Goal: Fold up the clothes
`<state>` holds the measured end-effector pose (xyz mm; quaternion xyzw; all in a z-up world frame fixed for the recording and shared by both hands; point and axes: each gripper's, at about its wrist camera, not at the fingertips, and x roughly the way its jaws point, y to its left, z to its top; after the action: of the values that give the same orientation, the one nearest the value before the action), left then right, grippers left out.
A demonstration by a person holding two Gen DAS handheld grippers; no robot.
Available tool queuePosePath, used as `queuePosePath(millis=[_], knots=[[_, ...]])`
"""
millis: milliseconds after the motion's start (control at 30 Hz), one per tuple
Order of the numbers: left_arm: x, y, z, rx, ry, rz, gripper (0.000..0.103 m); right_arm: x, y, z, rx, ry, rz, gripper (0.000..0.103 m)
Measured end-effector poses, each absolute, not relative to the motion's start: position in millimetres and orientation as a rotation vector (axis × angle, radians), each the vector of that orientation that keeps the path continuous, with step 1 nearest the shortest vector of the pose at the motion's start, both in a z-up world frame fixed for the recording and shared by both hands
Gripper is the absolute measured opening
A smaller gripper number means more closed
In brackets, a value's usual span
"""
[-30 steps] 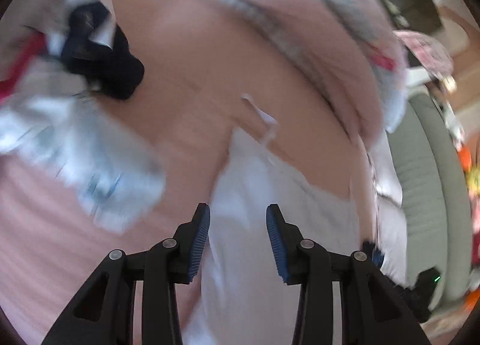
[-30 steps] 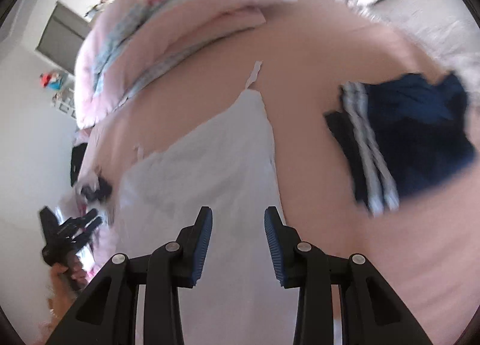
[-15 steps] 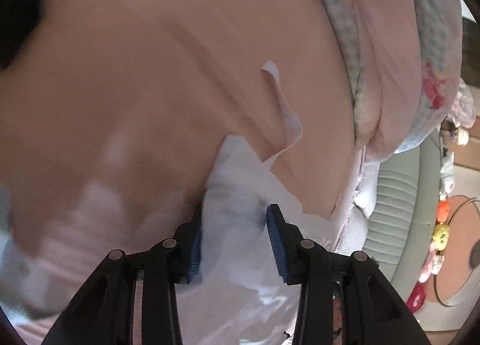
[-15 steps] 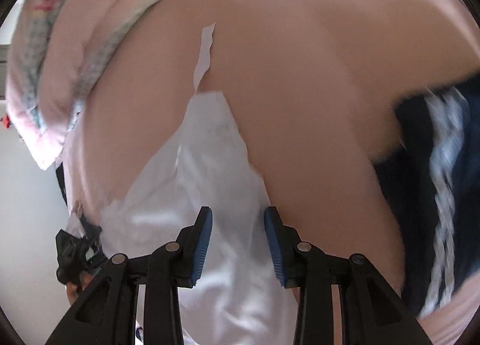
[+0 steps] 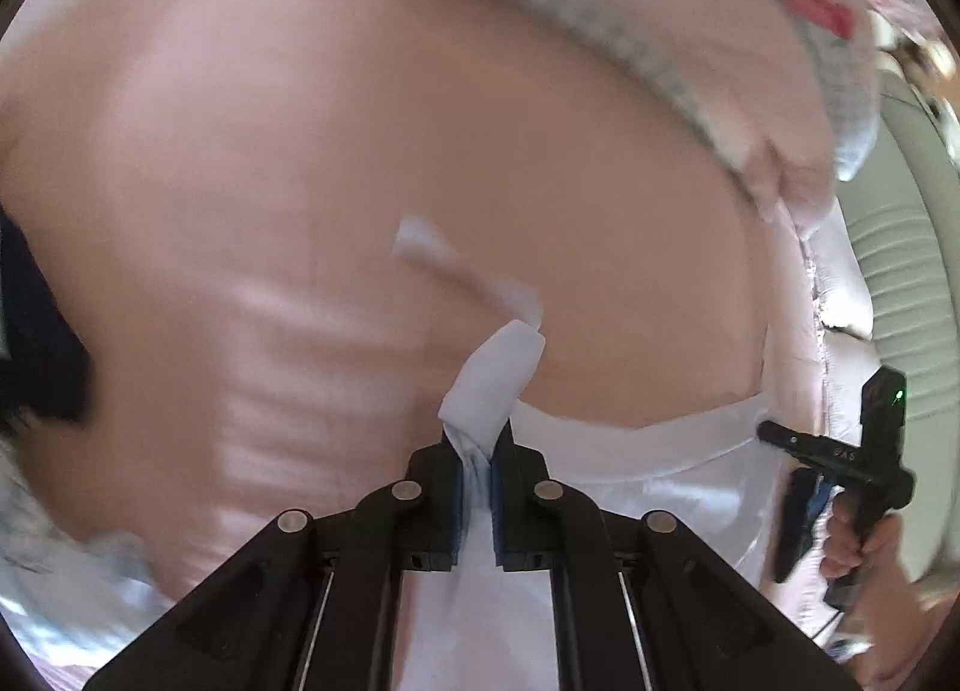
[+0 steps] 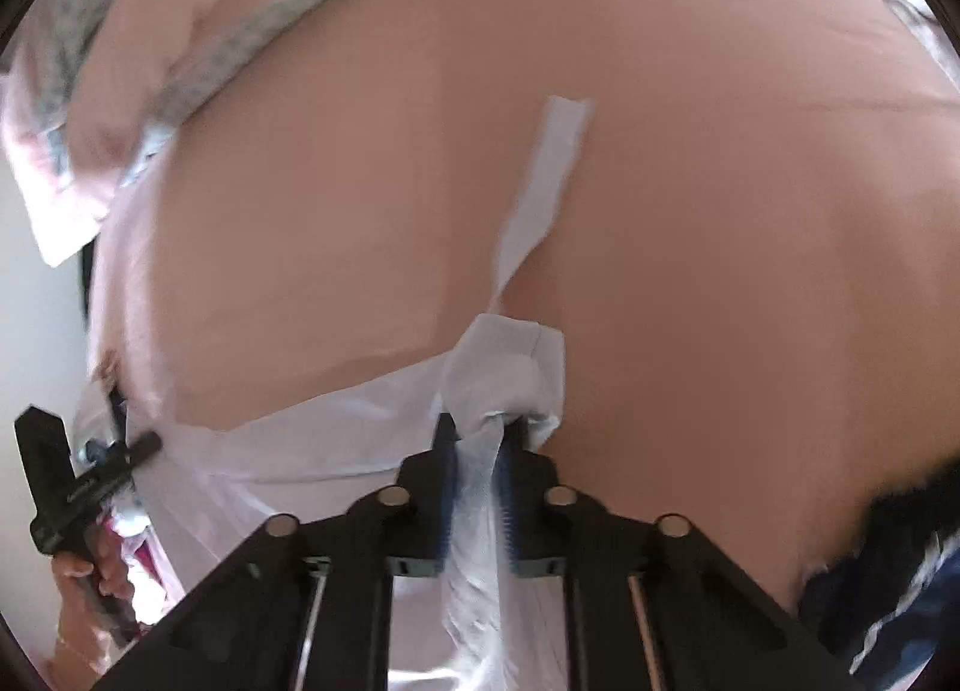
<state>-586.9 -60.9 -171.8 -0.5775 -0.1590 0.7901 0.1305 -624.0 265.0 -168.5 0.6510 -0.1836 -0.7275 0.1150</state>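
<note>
Pink bedsheet (image 5: 300,162) fills both views, a bed with a rumpled pink-and-gingham quilt (image 5: 750,66) heaped along its far side and a dark navy garment with white stripes (image 6: 888,583) lying off to the right of the right tool.

Both tools are clamped shut on the same white garment (image 5: 630,451), a thin top with shoulder straps. The left tool (image 5: 477,463) has its blue pads pressed together on a bunched corner, which pokes out ahead of the tips; a loose strap (image 5: 456,271) trails forward from there across the sheet. The right tool (image 6: 477,451) pinches the opposite top corner the same way, with its own strap (image 6: 546,193) running straight ahead of it.

Between the two grips the garment's upper edge runs sideways as a shallow sagging band: from the left tool it stretches off to that tool's right, where the right tool shows gripping the far end; from the right tool it stretches leftward to the other tool. The garment's body hangs back beneath and behind both tools, toward the person, so its long axis lies along the tools' own pointing direction.

I would judge that each hand owns its own corner equally, and that the coming move turns on keeping that edge taut and level while the cloth is laid forward onto the bed.
</note>
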Motion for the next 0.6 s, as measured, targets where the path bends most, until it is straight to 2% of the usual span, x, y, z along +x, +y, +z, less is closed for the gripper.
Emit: queuePosePath(millis=[100, 200, 267, 300, 333, 400, 433, 467, 500, 533, 600], knots=[[-578.5, -62.9, -150.6, -1.499, -0.426, 2.342, 0.005, -616.4, 262.7, -143.5, 1.739, -0.49, -2.23, 0.006], [-581.3, -71.8, -189.4, -1.6, -0.385, 2.338, 0.007, -610.2, 269.4, -151.8, 1.746, -0.46, -2.271, 0.006], [-580.9, -72.1, -223.6, -1.743, -0.348, 2.299, 0.009, -614.0, 276.5, -178.6, 1.868, -0.489, -2.213, 0.004], [-579.3, -73.4, -222.5, -1.715, -0.356, 2.314, 0.009, -615.1, 280.1, -177.6, 1.868, -0.535, -2.202, 0.004], [-579.8, -73.3, -218.1, -1.721, -0.352, 2.31, 0.009, -616.2, 283.5, -175.8, 1.869, -0.578, -2.192, 0.011], [-581.2, -74.3, -207.9, -1.751, -0.37, 2.298, 0.011, -617.6, 289.2, -164.9, 1.876, -0.632, -2.192, 0.017], [-580.3, -75.2, -201.6, -1.735, -0.384, 2.309, 0.012, -616.5, 293.3, -156.2, 1.844, -0.646, -2.243, 0.026], [-578.2, -75.3, -193.5, -1.697, -0.388, 2.327, 0.013, -616.8, 296.1, -148.9, 1.81, -0.649, -2.286, 0.041], [-576.6, -74.9, -188.2, -1.673, -0.388, 2.335, 0.016, -619.4, 295.6, -147.3, 1.801, -0.642, -2.296, 0.05], [-576.6, -72.8, -192.6, -1.697, -0.374, 2.308, 0.024, -624.4, 288.9, -152.3, 1.82, -0.624, -2.265, 0.063], [-576.7, -68.5, -201.2, -1.745, -0.347, 2.252, 0.033, -632.4, 273.8, -159.4, 1.845, -0.529, -2.227, 0.064]])
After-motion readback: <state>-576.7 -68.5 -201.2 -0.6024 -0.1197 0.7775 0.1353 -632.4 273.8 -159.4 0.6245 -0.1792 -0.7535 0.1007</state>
